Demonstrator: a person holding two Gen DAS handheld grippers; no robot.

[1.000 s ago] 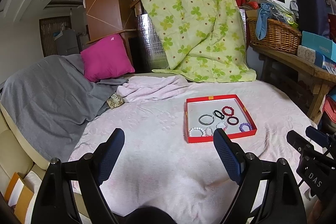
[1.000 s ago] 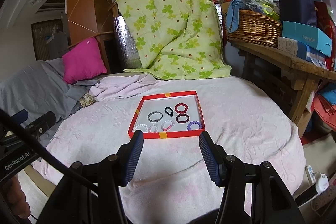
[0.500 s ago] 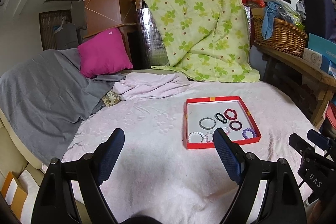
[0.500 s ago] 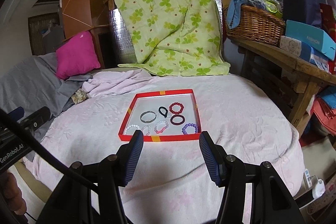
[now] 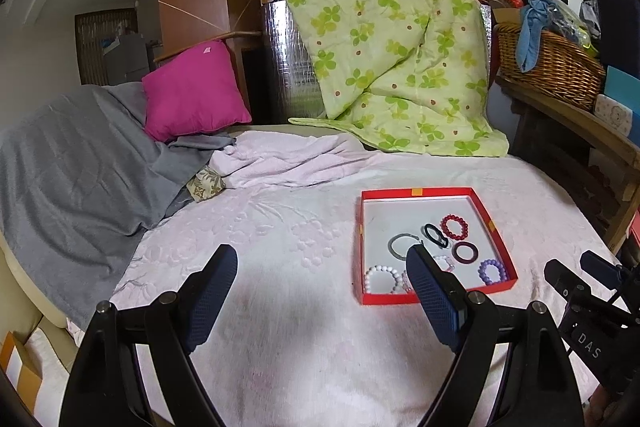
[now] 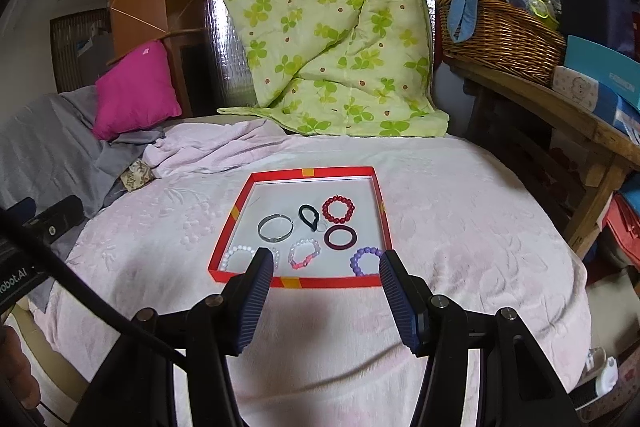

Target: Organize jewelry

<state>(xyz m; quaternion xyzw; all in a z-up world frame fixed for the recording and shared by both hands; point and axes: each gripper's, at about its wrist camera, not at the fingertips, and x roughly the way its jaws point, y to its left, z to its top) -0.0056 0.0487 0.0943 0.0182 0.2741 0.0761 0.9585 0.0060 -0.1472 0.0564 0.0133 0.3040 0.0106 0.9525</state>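
Note:
A shallow red tray (image 6: 304, 282) (image 5: 494, 227) lies on the pink-covered bed. It holds several bracelets: a red beaded one (image 6: 338, 209) (image 5: 454, 225), a black loop (image 6: 309, 216), a silver bangle (image 6: 275, 228) (image 5: 400, 245), a dark maroon ring (image 6: 340, 237) (image 5: 465, 252), a pink beaded one (image 6: 305, 252), a purple beaded one (image 6: 365, 260) (image 5: 492, 271) and a white beaded one (image 6: 238, 255) (image 5: 384, 278). My right gripper (image 6: 323, 265) is open and empty, just short of the tray's near edge. My left gripper (image 5: 321, 261) is open and empty, left of the tray.
A pink cushion (image 5: 195, 92) and grey blanket (image 5: 68, 163) lie at the back left. A green floral quilt (image 6: 328, 27) hangs behind the bed. A wooden bench (image 6: 560, 115) with a wicker basket (image 6: 496, 35) and boxes stands at the right.
Both grippers have moved forward and lower toward the tray, which now looks larger and nearer. The bracelets have not moved.

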